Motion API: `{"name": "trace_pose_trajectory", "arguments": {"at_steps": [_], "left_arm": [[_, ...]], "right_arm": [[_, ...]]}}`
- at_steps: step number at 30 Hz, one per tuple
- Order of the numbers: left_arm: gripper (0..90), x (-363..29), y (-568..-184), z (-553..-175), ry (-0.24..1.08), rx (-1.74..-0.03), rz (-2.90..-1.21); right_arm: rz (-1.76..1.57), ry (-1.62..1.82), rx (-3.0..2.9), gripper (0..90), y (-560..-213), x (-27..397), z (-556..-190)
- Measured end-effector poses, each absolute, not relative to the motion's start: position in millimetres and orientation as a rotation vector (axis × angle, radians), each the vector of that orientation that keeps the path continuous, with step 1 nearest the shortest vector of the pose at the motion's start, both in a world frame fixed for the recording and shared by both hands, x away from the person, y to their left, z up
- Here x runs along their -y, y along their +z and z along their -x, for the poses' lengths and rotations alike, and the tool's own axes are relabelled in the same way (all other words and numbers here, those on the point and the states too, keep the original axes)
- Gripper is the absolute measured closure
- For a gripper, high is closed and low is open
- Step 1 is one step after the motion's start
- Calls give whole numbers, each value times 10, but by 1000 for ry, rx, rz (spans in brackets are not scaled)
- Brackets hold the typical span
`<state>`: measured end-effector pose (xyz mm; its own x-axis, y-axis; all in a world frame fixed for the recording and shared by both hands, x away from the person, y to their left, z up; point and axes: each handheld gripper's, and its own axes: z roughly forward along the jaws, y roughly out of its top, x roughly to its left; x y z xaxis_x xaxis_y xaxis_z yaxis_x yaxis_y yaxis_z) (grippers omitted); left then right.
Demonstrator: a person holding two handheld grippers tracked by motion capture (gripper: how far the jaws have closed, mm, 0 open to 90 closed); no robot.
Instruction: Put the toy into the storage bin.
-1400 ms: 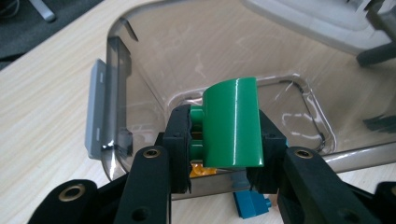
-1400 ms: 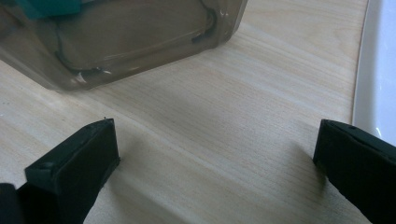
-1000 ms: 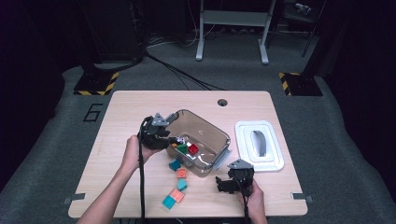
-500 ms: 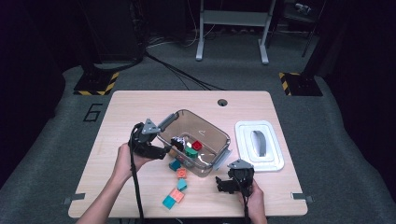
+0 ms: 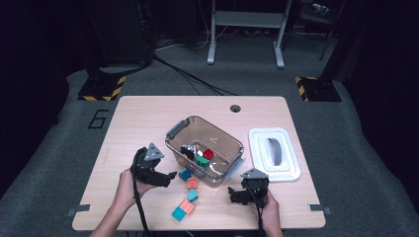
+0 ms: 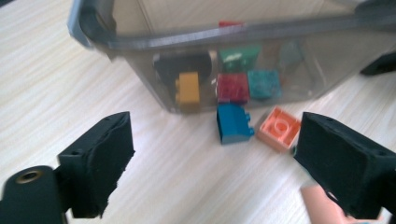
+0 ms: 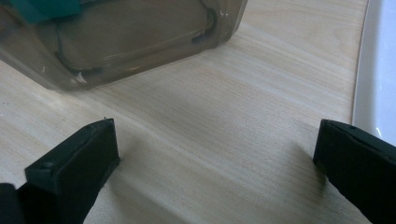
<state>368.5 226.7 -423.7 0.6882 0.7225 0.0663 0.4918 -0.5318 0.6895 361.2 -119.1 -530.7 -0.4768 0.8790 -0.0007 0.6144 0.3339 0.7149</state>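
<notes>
A smoky clear bin (image 5: 225,139) stands mid-table and holds red (image 5: 209,154), green (image 5: 201,161) and dark bricks. Loose bricks lie in front of it: a blue one (image 6: 232,123), an orange one (image 6: 279,128), and a salmon and teal pair (image 5: 183,209) nearer the table's front edge. My left gripper (image 5: 169,177) is low over the table, left of the loose bricks, pointing at them. Its jaws have just been opening and nothing is between them. In its own view the left gripper (image 6: 215,163) stands wide, the blue brick a little ahead. My right gripper (image 7: 215,158) rests open at the bin's front right corner.
A white lid (image 5: 273,153) lies right of the bin, and its edge (image 7: 378,60) is close to my right gripper's jaw. The bin wall (image 7: 140,37) rises just ahead of the right gripper. The table has a cable hole (image 5: 235,108) at the back.
My left gripper has come away from the bin's left rim, moving left and down toward the table's front, and its jaws have opened. The right gripper has stayed put.
</notes>
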Motion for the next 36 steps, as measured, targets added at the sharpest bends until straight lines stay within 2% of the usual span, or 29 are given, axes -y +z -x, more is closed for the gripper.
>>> {"name": "trace_pose_trajectory", "arguments": {"at_steps": [15, 30, 36], "left_arm": [[0, -2195, -4680, -3373, 366, -938, -2287], [0, -2009, -5001, -3041, 309, -898, -2326], [24, -2023, -5069, -3032, 343, -918, -2326]], "right_arm": [[-1319, 932, -2216, 0, -5307, 1191, -3611], [-1320, 932, -2214, 0, -5307, 1190, -3611], [-1320, 933, -2214, 0, -5307, 1190, -3611]]}}
